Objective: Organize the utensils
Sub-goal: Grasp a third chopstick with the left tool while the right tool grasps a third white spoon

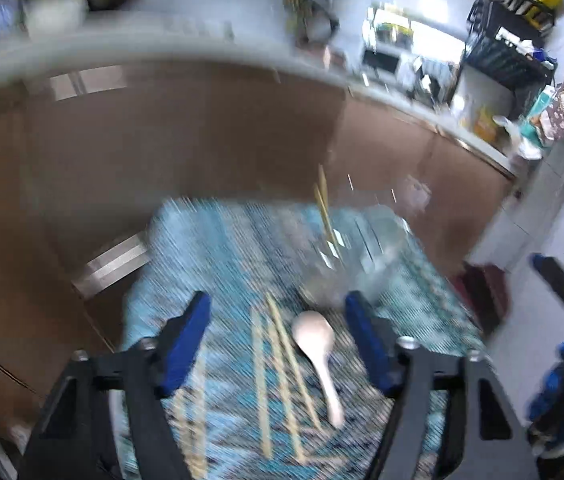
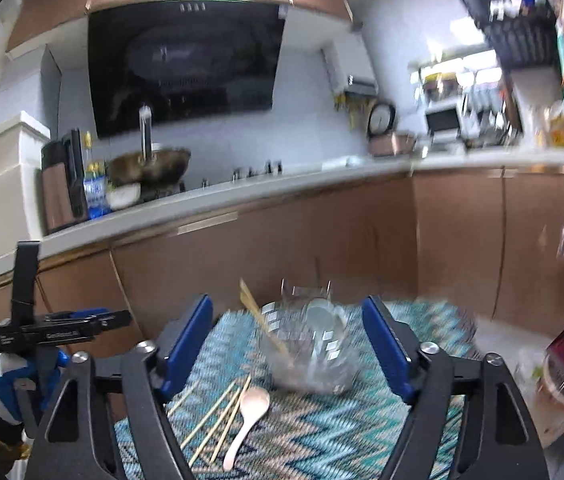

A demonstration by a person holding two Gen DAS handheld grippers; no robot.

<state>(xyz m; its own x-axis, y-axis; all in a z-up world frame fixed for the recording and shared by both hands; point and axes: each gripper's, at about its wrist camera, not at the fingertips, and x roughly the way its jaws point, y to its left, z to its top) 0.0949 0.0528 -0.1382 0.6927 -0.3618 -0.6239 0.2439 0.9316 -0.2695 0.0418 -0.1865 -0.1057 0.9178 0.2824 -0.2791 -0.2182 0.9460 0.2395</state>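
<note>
A clear glass holder (image 2: 309, 348) stands on a blue zigzag cloth (image 2: 321, 440) with chopsticks (image 2: 262, 320) leaning in it; it also shows blurred in the left wrist view (image 1: 353, 264). A pale spoon (image 2: 248, 420) and several loose chopsticks (image 2: 218, 420) lie on the cloth in front of it. They show in the left wrist view too, the spoon (image 1: 317, 352) right of the chopsticks (image 1: 282, 376). My left gripper (image 1: 278, 332) is open above them. My right gripper (image 2: 285, 344) is open and empty, facing the holder.
Brown cabinets (image 2: 321, 240) and a white counter (image 2: 242, 192) with a wok (image 2: 150, 164) run behind the cloth. A red-lidded container (image 2: 561, 376) sits at the right. The other hand-held gripper (image 2: 42, 332) shows at the left.
</note>
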